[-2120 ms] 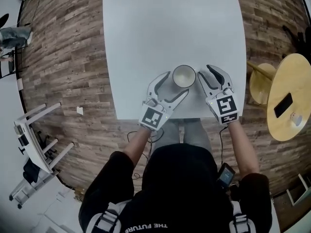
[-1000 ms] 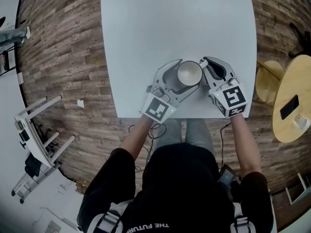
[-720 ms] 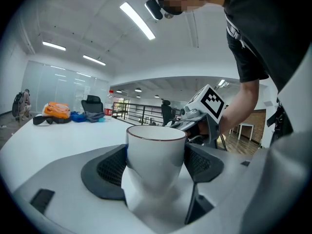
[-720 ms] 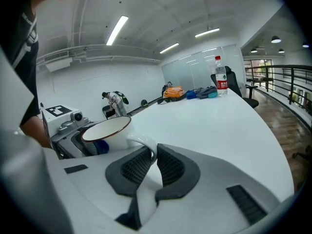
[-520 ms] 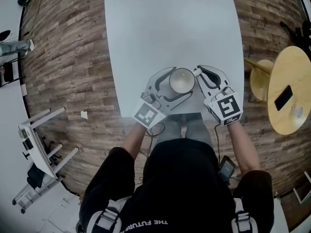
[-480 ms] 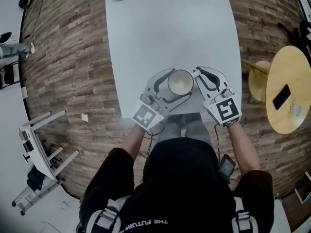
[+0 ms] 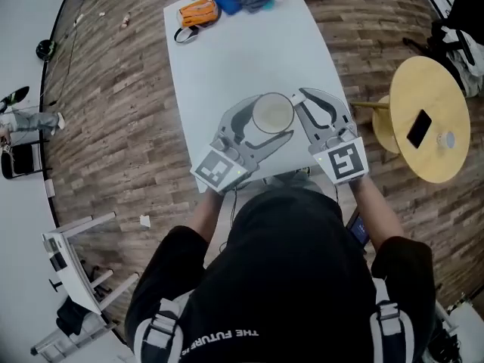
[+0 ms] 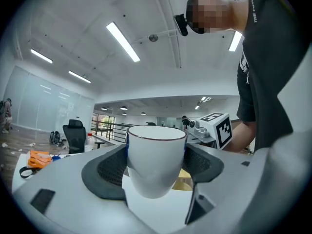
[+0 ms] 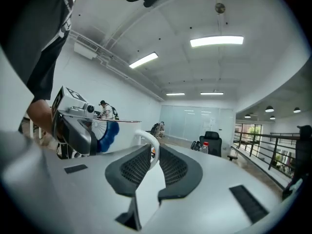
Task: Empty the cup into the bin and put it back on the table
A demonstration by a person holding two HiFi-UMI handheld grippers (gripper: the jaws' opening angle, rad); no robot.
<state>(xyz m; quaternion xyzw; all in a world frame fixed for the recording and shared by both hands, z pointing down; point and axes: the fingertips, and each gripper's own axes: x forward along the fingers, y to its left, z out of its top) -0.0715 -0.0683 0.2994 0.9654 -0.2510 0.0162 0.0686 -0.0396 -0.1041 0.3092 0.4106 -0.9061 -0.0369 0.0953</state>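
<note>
One upright cup (image 7: 272, 113), mouth up: left gripper (image 8: 156, 162) clasps its body, right gripper (image 9: 155, 152) pinches its handle (image 9: 148, 136).

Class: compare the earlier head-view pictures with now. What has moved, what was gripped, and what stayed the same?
The left tongs closed round the cup; the right tongs grip its handle. Together they lifted it off the table. The cup stays upright.

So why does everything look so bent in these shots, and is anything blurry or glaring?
Head view: the wide lens bows the table edges and floor planks; evenly lit, sharp. Left gripper view: fisheye with dark corners; the cup is crisp, the fingers blur toward the lens, and a mosaic patch hides a face. Right gripper view: same bending; the ceiling light blows out white.
</note>
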